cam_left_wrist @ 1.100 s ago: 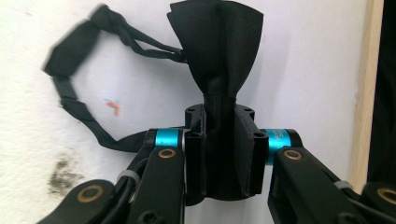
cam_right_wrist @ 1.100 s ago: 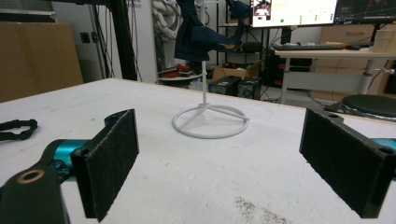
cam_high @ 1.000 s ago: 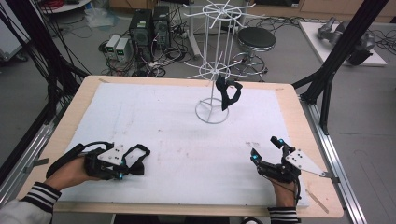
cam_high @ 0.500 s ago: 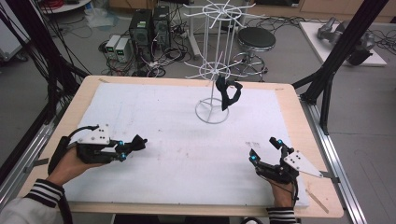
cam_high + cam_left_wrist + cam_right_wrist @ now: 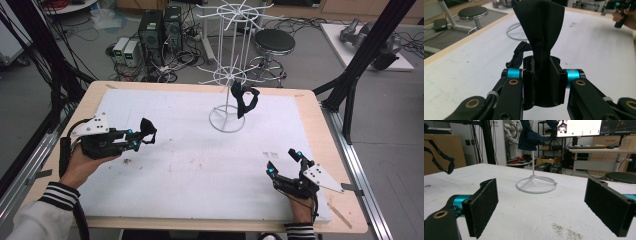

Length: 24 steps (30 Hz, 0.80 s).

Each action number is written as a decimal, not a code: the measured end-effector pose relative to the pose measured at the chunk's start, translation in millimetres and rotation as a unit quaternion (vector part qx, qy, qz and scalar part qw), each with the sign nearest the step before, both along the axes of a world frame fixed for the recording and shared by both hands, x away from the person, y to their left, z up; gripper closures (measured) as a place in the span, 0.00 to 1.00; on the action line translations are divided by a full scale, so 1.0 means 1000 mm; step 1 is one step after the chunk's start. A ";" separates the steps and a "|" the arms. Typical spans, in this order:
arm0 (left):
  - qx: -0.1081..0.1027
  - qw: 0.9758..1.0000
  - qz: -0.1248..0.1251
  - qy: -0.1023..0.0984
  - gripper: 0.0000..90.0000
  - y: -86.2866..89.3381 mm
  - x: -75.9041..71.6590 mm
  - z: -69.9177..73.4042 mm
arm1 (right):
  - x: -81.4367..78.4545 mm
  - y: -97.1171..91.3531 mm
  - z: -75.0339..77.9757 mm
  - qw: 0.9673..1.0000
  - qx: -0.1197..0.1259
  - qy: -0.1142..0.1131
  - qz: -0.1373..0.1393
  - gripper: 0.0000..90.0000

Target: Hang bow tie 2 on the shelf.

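At the left of the table, the left gripper is lifted above the white surface with its fingers clamped on the knot of a black bow tie, whose strap dangles below. The right gripper rests at the near right, its fingers spread wide apart around nothing. A white wire rack stands at the far centre, with another dark bow tie hanging from it.

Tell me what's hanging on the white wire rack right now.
One black bow tie hangs from a lower arm of the white wire rack. The upper arms look bare. The left tool grips a second bow tie.
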<state>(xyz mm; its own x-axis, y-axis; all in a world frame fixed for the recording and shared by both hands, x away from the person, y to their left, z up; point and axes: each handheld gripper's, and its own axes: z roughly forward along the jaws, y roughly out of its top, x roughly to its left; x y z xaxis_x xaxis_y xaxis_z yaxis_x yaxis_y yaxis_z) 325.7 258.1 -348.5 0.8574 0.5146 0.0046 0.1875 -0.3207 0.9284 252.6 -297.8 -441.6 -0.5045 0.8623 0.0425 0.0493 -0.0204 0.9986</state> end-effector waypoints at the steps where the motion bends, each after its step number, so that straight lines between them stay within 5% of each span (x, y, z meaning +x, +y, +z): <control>1: -0.004 1.000 0.002 0.001 0.84 0.001 0.001 0.000 | 0.000 0.001 -0.001 1.000 0.001 0.004 0.001 0.12; 24: -0.066 0.998 0.015 -0.004 0.84 -0.014 0.026 0.014 | 0.002 0.003 -0.003 1.000 0.004 -0.002 -0.011 0.12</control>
